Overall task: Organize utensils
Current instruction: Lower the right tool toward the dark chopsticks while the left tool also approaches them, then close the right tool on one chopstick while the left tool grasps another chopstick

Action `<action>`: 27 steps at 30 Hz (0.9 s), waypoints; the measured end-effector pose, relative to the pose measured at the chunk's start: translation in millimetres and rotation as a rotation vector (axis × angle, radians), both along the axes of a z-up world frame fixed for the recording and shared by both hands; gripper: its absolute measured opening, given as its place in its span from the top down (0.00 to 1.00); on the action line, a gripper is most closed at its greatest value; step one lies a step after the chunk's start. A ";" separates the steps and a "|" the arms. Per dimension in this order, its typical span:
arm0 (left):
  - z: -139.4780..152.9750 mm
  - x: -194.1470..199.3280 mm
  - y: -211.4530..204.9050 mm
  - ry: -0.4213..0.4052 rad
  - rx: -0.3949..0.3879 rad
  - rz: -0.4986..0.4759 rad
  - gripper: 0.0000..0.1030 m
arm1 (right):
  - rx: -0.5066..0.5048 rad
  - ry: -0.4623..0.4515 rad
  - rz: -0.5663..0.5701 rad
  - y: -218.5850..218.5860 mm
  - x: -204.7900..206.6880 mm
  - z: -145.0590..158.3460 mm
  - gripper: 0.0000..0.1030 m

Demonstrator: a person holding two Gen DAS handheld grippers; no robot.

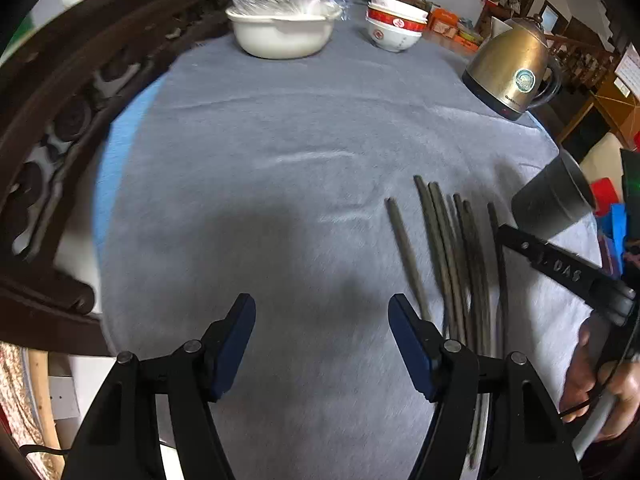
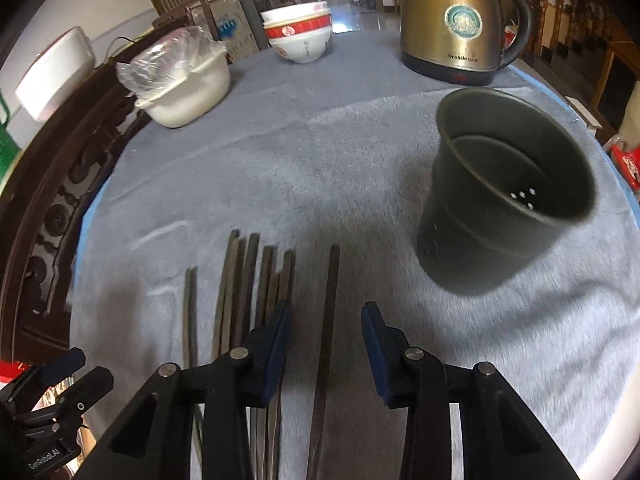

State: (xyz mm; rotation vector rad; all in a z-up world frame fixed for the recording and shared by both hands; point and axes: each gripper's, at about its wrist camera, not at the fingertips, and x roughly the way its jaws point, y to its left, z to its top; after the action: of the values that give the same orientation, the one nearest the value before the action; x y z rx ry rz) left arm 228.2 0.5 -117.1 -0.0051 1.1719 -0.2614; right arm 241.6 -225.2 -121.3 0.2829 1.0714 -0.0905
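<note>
— Where do we stand with the left gripper (image 1: 322,322)?

— Spread, holding nothing; the chopsticks (image 1: 452,252) lie at lower right of its frame.

— And our right gripper (image 2: 325,330)?

— Released too, and nearer: one chopstick (image 2: 329,320) runs between its fingers, long axis pointing up the frame. The holder cup (image 2: 504,196) stands at right, mouth tipped toward us.

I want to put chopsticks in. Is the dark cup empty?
Empty. The right wrist view looks into the dark cup: only its bare bottom with small holes. The chopsticks lie on the cloth.
</note>
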 end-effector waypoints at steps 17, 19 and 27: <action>-18.6 69.8 -32.1 0.232 -0.093 -0.034 0.44 | 0.003 0.078 -0.028 -11.9 33.6 -14.2 0.92; -24.6 73.3 -38.2 0.267 -0.095 -0.030 0.44 | 0.018 0.053 -0.024 -14.3 29.4 -9.4 0.94; -40.3 81.2 -55.9 0.289 -0.061 0.000 0.64 | 0.058 -0.079 -0.008 -27.8 1.5 25.5 0.94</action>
State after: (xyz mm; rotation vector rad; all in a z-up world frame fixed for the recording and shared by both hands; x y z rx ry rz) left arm 309.4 -55.4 -157.4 -0.0992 1.4508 -0.3026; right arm 243.1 -253.0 -95.8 0.3411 0.9955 -0.0552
